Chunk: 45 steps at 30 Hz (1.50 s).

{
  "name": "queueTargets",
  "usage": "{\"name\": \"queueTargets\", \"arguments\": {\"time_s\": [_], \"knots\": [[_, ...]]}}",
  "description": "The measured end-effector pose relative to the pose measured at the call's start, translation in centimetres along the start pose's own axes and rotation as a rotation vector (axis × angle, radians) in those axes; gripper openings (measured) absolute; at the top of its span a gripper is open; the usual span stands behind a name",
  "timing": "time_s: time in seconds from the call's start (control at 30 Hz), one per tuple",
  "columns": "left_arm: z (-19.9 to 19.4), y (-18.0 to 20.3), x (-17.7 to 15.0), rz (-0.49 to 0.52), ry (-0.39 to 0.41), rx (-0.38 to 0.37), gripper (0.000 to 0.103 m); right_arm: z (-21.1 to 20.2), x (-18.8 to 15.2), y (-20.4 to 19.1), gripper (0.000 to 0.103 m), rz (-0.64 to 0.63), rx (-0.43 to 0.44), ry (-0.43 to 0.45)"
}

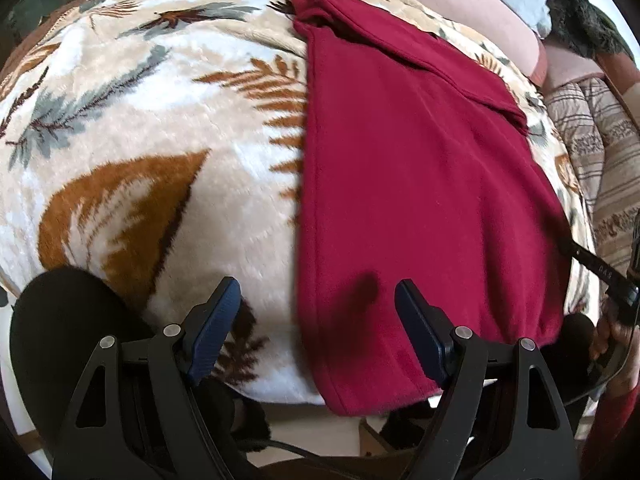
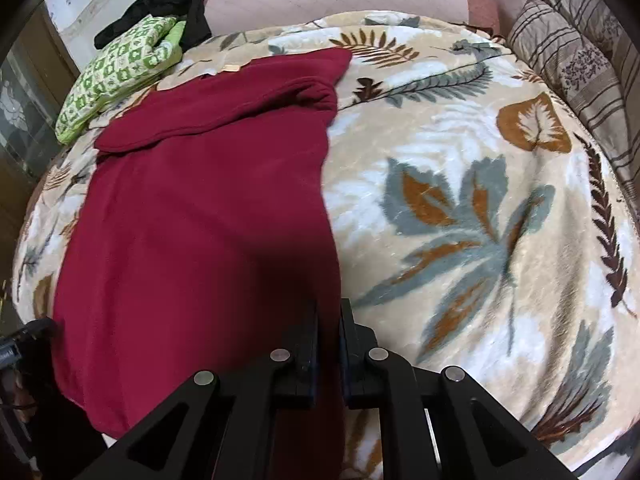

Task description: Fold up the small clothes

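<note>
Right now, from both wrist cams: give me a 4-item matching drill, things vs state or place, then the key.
Column 1:
1. left gripper
2. right gripper
3. red garment
4. green patterned cloth

Column 2:
A. shut on the garment's near right edge
B. far left corner of the leaf-print blanket
C. open, above the garment's near left edge
D. laid flat, top part folded over

Pairs: 1-C, 2-A, 3-D, 4-B

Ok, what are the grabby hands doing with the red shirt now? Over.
Left gripper open above near left edge of red garment. Right gripper shut on its near right edge. Garment flat on leaf blanket. Nothing in the way.
</note>
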State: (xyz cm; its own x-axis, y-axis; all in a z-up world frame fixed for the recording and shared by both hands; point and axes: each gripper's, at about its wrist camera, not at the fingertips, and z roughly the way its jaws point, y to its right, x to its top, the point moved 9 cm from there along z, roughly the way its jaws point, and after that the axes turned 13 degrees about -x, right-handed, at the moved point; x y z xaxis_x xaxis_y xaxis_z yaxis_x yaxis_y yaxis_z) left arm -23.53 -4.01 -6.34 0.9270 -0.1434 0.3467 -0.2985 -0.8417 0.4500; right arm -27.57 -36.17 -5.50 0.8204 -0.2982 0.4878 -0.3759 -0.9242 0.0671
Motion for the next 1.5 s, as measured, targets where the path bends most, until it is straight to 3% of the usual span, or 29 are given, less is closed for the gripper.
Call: {"name": "queueTargets", "arguments": {"time_s": [0.03,0.07,0.1,0.13,0.17,0.2,0.43,0.57,0.9,0.93,1.0,1.1,1.13,1.3,1.5], "knots": [[0.0,0.1,-0.2,-0.001,-0.002,-0.006,0.080,-0.2,0.0,0.2,0.008,0.008,0.006,0.002],[0.1,0.1,-0.6,-0.006,-0.008,-0.016,0.080,-0.7,-0.3,0.5,0.020,0.017,-0.001,-0.001],[0.3,0.2,-0.9,-0.010,-0.018,-0.022,0.080,-1.0,-0.6,0.7,0.042,0.019,-0.004,-0.003],[0.6,0.2,-1.2,-0.015,-0.029,-0.027,0.080,-1.5,-1.3,0.9,0.053,0.025,0.013,-0.006],[0.8,0.3,-1.6,-0.017,-0.040,-0.029,0.080,-1.8,-1.9,0.9,0.062,0.030,0.033,-0.013],[0.9,0.4,-1.7,-0.008,-0.039,-0.023,0.080,-2.0,-2.5,0.8,0.062,0.032,0.052,-0.027],[1.2,1.4,-2.9,0.009,-0.062,-0.063,0.080,-1.3,-6.8,0.6,0.062,0.052,0.104,-0.142],[1.3,1.3,-3.0,0.001,-0.049,-0.059,0.080,-1.4,-7.8,0.3,0.062,0.050,0.138,-0.156],[2.1,1.8,-3.7,0.087,-0.055,0.023,0.080,-1.6,-9.2,-0.5,0.060,0.067,0.167,-0.180],[2.0,1.7,-3.7,0.084,-0.051,0.025,0.078,-1.7,-9.3,-0.9,0.056,0.048,0.167,-0.177],[1.8,1.4,-3.7,0.091,-0.041,0.049,0.062,-2.0,-9.3,-1.7,0.033,0.001,0.183,-0.164],[1.1,1.5,-3.6,0.093,-0.039,0.020,0.024,-2.5,-8.9,-2.0,0.011,-0.009,0.217,-0.140],[0.9,1.7,-3.4,0.079,-0.047,-0.024,0.009,-2.8,-8.5,-2.1,0.011,0.009,0.254,-0.131],[-0.9,2.4,-0.9,0.081,-0.025,-0.096,0.008,-5.4,-4.6,-2.5,0.010,0.086,0.409,-0.042],[-3.3,4.0,4.6,0.103,0.060,-0.158,0.008,-7.2,1.9,-2.7,0.010,0.133,0.471,0.082]]}}
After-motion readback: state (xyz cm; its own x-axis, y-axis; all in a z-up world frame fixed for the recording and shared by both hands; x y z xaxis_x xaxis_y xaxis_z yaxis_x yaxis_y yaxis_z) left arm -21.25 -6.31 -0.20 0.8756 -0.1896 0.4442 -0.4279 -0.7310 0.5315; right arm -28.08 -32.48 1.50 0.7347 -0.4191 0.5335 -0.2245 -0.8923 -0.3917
